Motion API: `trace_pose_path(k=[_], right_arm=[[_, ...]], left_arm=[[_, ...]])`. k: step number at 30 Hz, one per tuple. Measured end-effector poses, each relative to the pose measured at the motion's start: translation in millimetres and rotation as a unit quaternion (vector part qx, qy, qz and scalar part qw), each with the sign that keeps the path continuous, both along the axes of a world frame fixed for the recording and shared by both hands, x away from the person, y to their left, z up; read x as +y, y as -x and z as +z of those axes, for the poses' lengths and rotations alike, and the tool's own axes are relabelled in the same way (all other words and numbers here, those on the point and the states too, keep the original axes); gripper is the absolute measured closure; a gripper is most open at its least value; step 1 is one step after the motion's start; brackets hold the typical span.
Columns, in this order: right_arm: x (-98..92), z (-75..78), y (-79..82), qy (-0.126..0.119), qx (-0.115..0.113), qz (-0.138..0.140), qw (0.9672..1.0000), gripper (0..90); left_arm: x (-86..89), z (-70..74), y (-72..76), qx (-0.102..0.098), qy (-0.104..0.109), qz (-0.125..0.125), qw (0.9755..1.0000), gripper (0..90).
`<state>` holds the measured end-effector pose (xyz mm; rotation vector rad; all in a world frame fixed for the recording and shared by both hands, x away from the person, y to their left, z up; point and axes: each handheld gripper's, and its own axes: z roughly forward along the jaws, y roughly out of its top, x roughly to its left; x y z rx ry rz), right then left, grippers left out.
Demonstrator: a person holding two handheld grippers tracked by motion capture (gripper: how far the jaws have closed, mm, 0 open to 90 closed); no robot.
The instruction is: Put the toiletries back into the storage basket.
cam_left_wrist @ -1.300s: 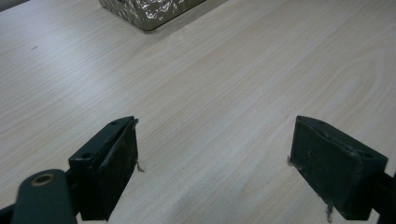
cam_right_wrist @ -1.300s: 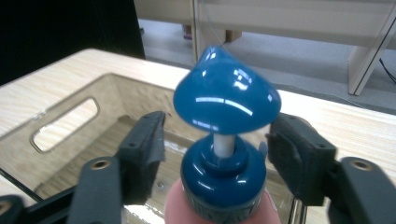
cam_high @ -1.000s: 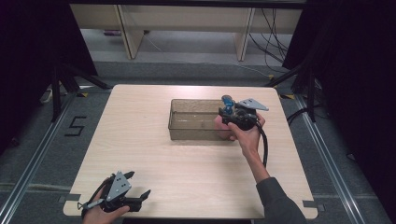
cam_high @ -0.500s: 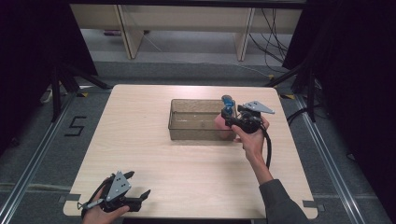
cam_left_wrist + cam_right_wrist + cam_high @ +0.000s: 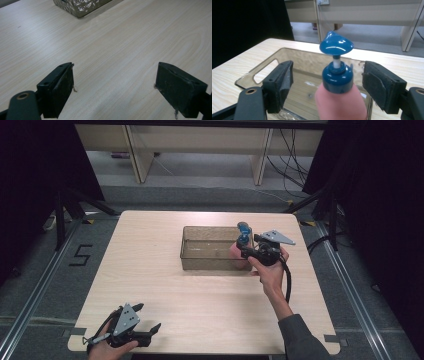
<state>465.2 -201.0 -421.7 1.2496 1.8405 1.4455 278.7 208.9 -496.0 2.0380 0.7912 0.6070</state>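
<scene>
A pink bottle (image 5: 340, 105) with a blue pump top (image 5: 243, 229) stands upright at the right end of a clear brownish bin (image 5: 200, 262). My right gripper (image 5: 241, 249) reaches in from the right at that end, its jaws on either side of the bottle (image 5: 235, 254). In the right gripper view (image 5: 327, 75) a gap shows between the left pad (image 5: 287, 80) and the bottle, so the jaws are open around it. My left gripper (image 5: 150, 316) rests near the table's front left corner, open and empty (image 5: 113, 75).
The bin (image 5: 262, 72) sits in the middle-right of the light wooden table (image 5: 150, 245); one of its corners (image 5: 80, 6) appears far off in the left gripper view. Shelving legs and cables lie on the floor beyond the far edge.
My right gripper has shifted slightly to the right while the bottle's pump top stayed where it was. The left gripper has not moved.
</scene>
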Motion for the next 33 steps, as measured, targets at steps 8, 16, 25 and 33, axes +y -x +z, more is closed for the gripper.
trace_pose_path(k=[8, 16, 25, 33], right_arm=[[-1.4, -0.8, 6.5, 0.003, 0.005, 0.000, 1.0000, 25.6], [-4.1, 1.2, 12.3, 0.005, 0.005, -0.003, 1.0000, 25.6], [-1.4, 0.3, 21.7, 0.011, -0.002, 0.007, 0.9999, 25.2], [-0.4, -0.9, 27.9, 0.013, -0.003, 0.008, 0.9999, 25.3]], left_arm=[[-0.1, 0.2, 0.0, 0.000, 0.002, -0.004, 1.0000, 14.6], [-0.4, -0.1, 0.4, -0.001, 0.000, 0.000, 1.0000, 14.6], [-0.3, 0.0, -0.5, -0.004, 0.001, -0.002, 1.0000, 14.7], [0.0, 0.2, -0.3, 0.000, 0.002, -0.004, 1.0000, 14.6]])
